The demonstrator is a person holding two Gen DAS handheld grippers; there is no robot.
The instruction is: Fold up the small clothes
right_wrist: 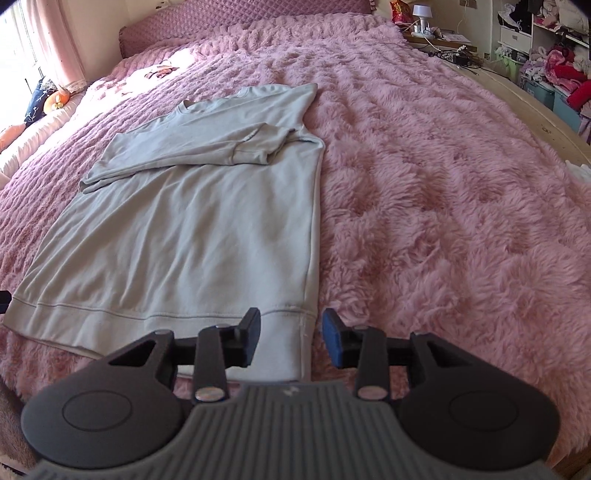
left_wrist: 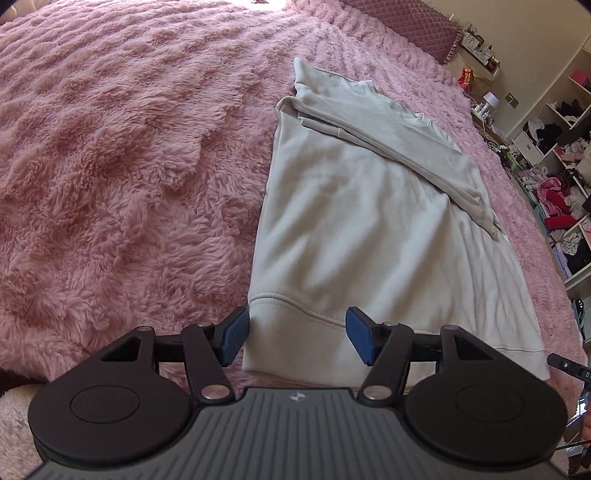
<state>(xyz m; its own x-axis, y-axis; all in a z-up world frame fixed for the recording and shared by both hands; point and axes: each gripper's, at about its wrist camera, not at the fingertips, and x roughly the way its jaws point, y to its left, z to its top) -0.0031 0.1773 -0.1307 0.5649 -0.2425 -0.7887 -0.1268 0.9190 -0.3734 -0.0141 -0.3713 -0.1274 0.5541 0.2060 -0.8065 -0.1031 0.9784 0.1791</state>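
I see a pale grey sweatshirt (left_wrist: 362, 229) lying flat on the bed, on a fluffy pink blanket (left_wrist: 122, 155). Its long axis runs straight away from me: the ribbed hem (left_wrist: 295, 332) is the near end and the collar (right_wrist: 188, 104) points toward the quilted pink headboard (right_wrist: 236, 14). Both sleeves are folded in across the chest, one lying over the other, so the body reads as a long rectangle.

My left hand-held gripper (left_wrist: 295, 338) sits at the hem's left corner. Its blue pads (left_wrist: 232, 341) are spread wide, with the corner of the hem lying between them; neither pad presses the cloth, and it has hold of nothing. It is low and roughly level, pointing along the garment toward the collar.

My right hand-held gripper (right_wrist: 291, 338) is at the opposite hem corner, by the side seam. Its jaws are also apart, though less widely than the left's, and they straddle the corner edge of the hem without closing on it. The pad (right_wrist: 334, 341) on the outer side is over the blanket just beside the seam. It too is held low, aimed up the bed.

Past the far side of the bed I can make out a bedside shelf with a small white lamp (right_wrist: 421, 11) and open shelving (left_wrist: 565, 177) crammed with clothes.
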